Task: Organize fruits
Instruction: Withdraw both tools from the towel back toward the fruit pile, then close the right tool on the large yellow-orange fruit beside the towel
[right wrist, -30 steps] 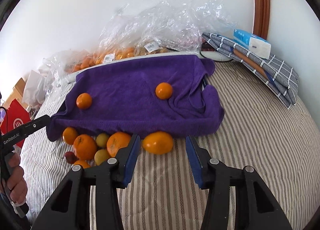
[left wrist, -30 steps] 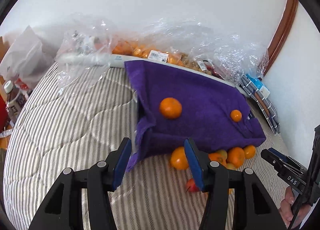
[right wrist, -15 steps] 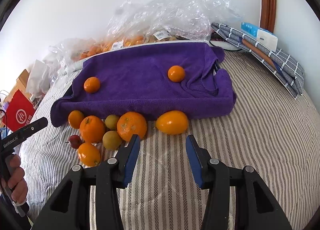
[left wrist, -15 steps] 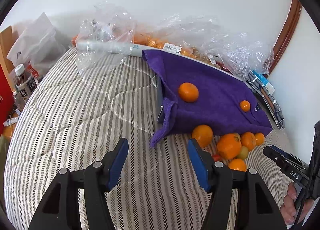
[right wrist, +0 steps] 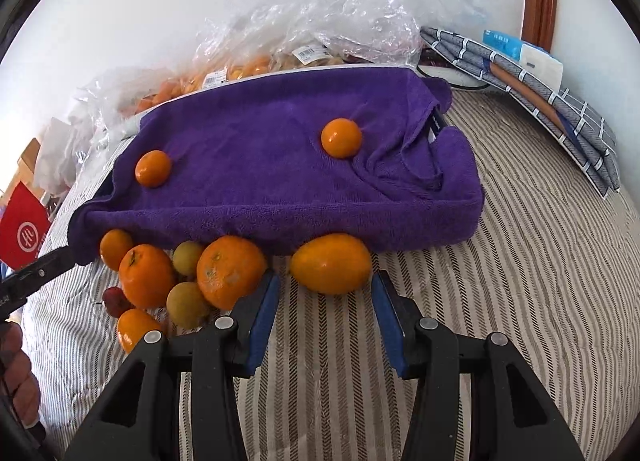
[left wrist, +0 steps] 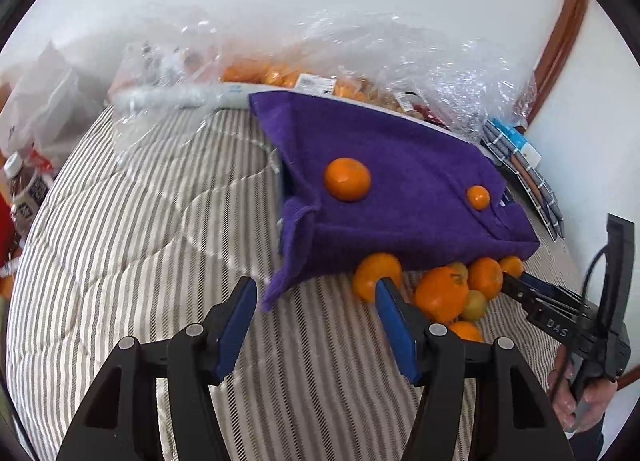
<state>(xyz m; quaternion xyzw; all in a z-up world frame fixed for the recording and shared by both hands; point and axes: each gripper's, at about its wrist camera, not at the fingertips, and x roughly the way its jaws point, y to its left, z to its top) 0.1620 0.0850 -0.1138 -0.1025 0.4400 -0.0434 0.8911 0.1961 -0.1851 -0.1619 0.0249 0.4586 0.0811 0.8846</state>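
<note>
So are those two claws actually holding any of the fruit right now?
No, nothing is held. The left claw is open over bare striped bedding, and the right claw is open just short of the oval orange fruit, not touching it.

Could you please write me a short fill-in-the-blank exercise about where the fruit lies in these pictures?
1. The number of orange fruits resting on top of the purple towel is ____.
2. The oval orange fruit lies just ahead of the open right gripper, on the ____ bedcover.
3. The small dark red fruit lies at the ____ edge of the fruit cluster in the right wrist view.

Missing words: two; striped; left
</note>
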